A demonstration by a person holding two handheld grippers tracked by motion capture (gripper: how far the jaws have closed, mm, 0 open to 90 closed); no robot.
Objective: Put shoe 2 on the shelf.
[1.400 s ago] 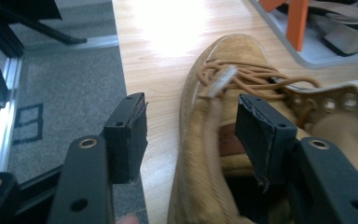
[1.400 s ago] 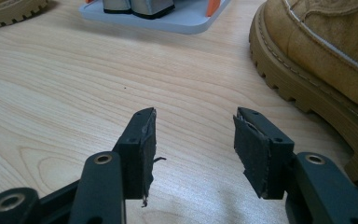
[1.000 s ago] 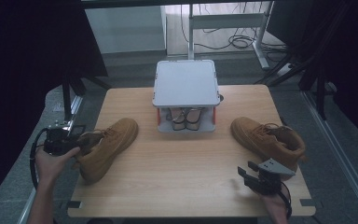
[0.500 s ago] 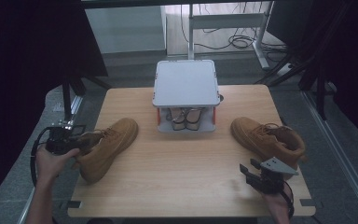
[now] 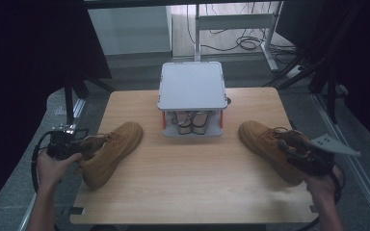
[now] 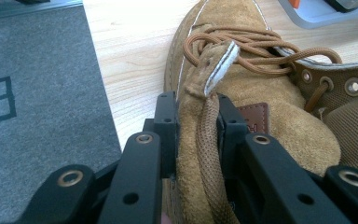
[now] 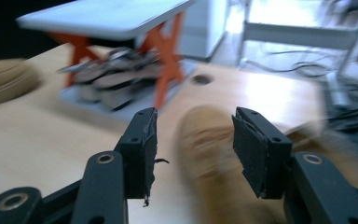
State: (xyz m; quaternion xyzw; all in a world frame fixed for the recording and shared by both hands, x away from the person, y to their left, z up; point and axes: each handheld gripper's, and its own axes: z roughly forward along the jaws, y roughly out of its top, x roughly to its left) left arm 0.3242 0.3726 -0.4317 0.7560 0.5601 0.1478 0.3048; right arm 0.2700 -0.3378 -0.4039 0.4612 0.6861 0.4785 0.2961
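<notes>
Left gripper view: left gripper (image 6: 198, 135) has just closed, clamping the soft collar of tan suede lace-up boot (image 6: 242, 79) at the wooden table's (image 5: 183, 183) left edge, a pliable but sound hold; right gripper (image 7: 193, 144) gapes empty.

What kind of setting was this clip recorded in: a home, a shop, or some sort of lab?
Most likely a lab or recording workspace, not a home. A bare wooden table sits between black curtains, with loose cables on the floor beyond it, and a small shoe rack and two tan boots laid out as props.
</notes>
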